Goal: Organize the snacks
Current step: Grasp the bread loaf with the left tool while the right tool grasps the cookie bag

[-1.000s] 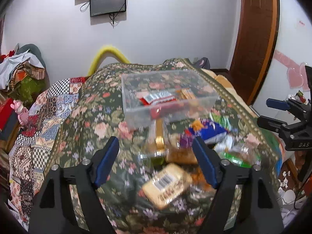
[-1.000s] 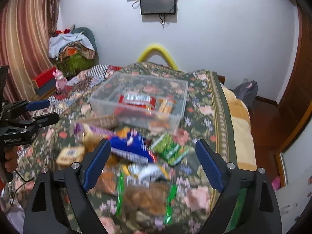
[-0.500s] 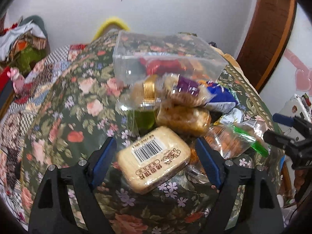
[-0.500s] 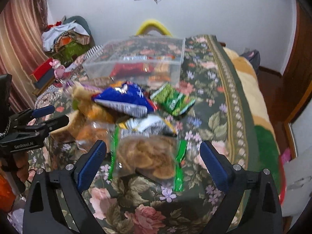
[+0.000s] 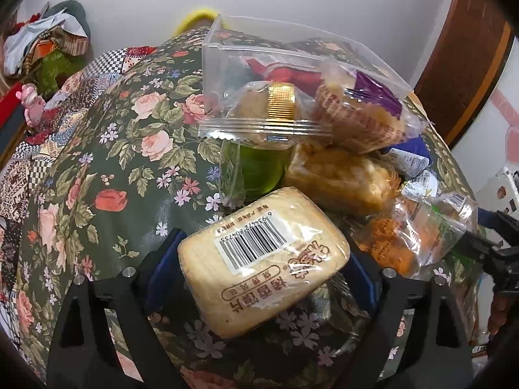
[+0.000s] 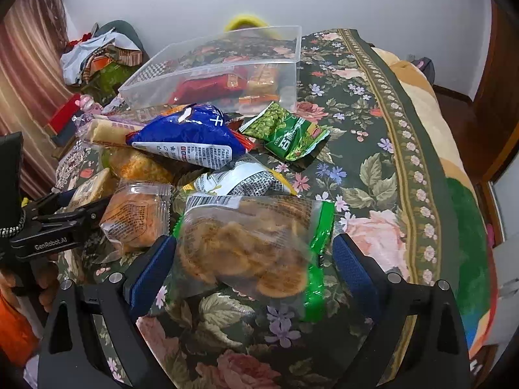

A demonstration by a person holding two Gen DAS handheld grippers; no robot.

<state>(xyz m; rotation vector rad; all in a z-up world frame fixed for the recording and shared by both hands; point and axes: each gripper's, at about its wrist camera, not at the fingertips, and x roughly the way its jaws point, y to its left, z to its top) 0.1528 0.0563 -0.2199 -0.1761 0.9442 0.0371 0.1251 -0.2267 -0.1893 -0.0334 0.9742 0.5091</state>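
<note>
A pile of wrapped snacks lies on a floral cloth. My left gripper (image 5: 259, 265) is open, its blue pads on either side of a tan biscuit pack with a barcode (image 5: 262, 262). My right gripper (image 6: 253, 262) is open around a clear green-edged bag of round crackers (image 6: 249, 246). A clear plastic box (image 6: 227, 68) behind the pile holds red and orange packets; it also shows in the left wrist view (image 5: 259, 55). The left gripper shows at the left of the right wrist view (image 6: 65, 214).
A blue bag (image 6: 191, 139), a green bag (image 6: 288, 133), a silver pack (image 6: 246, 178) and an orange cake pack (image 6: 136, 217) lie in the pile. A green-wrapped cake (image 5: 256, 165) and purple-wrapped cake (image 5: 363, 113) stand ahead. A wooden door (image 5: 467, 58) is on the right.
Both grippers have moved forward and down to the pile. The biscuit pack now sits between the left pads and the cracker bag between the right pads. Both stay open.
</note>
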